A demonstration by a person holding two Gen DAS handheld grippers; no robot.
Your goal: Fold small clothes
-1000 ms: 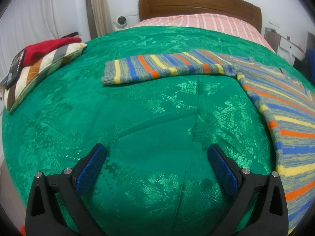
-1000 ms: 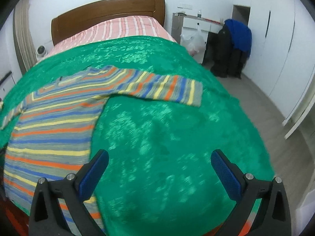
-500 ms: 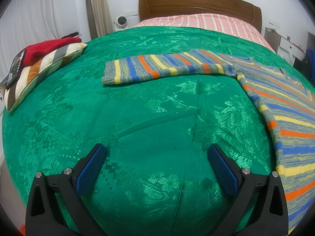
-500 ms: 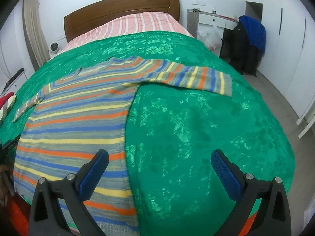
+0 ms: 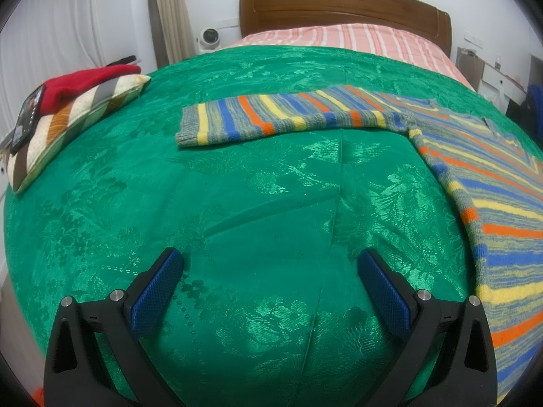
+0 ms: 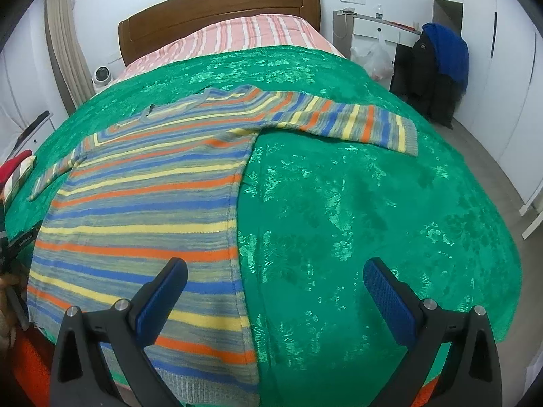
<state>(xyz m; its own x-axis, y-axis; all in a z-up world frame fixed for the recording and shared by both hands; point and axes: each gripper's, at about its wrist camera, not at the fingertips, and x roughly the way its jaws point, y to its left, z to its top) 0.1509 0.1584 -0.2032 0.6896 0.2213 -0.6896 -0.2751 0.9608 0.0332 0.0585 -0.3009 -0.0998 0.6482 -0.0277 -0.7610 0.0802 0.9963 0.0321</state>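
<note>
A striped sweater (image 6: 146,203) in grey, blue, yellow and orange lies flat on the green bedspread (image 6: 356,220), both sleeves spread out sideways. Its left sleeve (image 5: 281,115) shows in the left wrist view, with the body (image 5: 502,203) at the right edge. Its right sleeve (image 6: 342,122) shows in the right wrist view. My left gripper (image 5: 269,285) is open and empty above bare bedspread (image 5: 203,186), short of the left sleeve. My right gripper (image 6: 275,291) is open and empty over the sweater's lower right edge.
A striped pillow (image 5: 68,118) with a red garment (image 5: 81,79) on it lies at the bed's left edge. The wooden headboard (image 5: 342,3) and pink striped sheet (image 5: 339,39) are at the far end. A desk and hanging dark clothes (image 6: 437,68) stand right of the bed.
The right wrist view has swung left and closer, so the sweater body now lies under the right gripper. The left gripper has not moved.
</note>
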